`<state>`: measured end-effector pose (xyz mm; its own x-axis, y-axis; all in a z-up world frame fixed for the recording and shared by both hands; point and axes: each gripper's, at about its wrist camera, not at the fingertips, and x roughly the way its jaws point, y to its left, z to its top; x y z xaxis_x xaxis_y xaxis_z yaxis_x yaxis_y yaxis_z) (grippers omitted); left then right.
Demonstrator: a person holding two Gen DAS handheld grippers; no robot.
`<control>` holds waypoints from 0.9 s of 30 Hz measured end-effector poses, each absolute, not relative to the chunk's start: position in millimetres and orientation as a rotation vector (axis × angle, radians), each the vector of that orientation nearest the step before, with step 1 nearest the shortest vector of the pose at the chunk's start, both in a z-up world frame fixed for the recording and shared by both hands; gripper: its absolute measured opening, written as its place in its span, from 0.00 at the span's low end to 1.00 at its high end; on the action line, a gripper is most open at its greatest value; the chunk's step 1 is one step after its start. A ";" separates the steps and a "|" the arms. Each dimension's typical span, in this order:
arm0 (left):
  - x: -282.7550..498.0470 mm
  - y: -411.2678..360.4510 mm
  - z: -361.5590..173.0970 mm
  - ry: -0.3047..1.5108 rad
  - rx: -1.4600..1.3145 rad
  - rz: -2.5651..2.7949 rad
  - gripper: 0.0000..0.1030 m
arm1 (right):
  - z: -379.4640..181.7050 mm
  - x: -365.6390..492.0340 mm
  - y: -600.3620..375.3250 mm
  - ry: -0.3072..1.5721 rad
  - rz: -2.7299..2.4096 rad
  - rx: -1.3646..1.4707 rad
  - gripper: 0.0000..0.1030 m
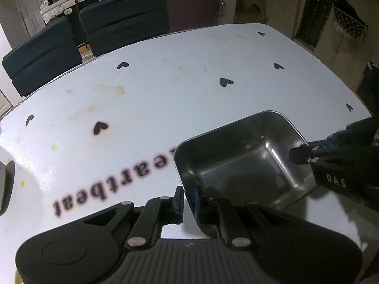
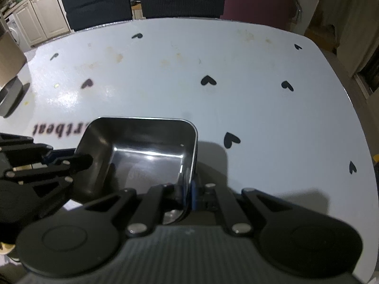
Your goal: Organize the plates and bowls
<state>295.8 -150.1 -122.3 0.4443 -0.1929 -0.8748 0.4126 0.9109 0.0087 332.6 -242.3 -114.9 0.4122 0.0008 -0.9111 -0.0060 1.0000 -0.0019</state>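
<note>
Square steel bowl [image 1: 239, 163] over the near part of the white tabletop [image 1: 165, 87], nearer its right edge than its left, tilted, one corner toward the far side. Left gripper [image 1: 188, 201] nearly closed, blue pads either side of the bowl's near-left wall; a slim gap visible beside one pad. Right gripper [image 2: 189, 196] closed tight on the bowl's right-hand wall, pads pressing both faces. Black heart prints [image 2: 208, 80] scattered across the tabletop. Dark chairs [image 1: 123, 16] along its far edge.

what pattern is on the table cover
White with scattered black hearts and black lettering; the table cover shows best in the right wrist view.
</note>
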 end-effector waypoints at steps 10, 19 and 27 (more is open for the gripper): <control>297.4 -150.6 -127.3 1.069 0.230 -0.387 0.13 | -123.7 335.9 -245.9 1.177 0.003 -0.009 0.10; 301.8 -144.3 -133.4 1.110 0.181 -0.400 0.14 | -139.2 340.6 -258.6 1.232 0.034 0.063 0.16; 305.8 -143.7 -133.2 1.116 0.150 -0.407 0.14 | -149.4 348.6 -270.2 1.250 0.053 0.137 0.14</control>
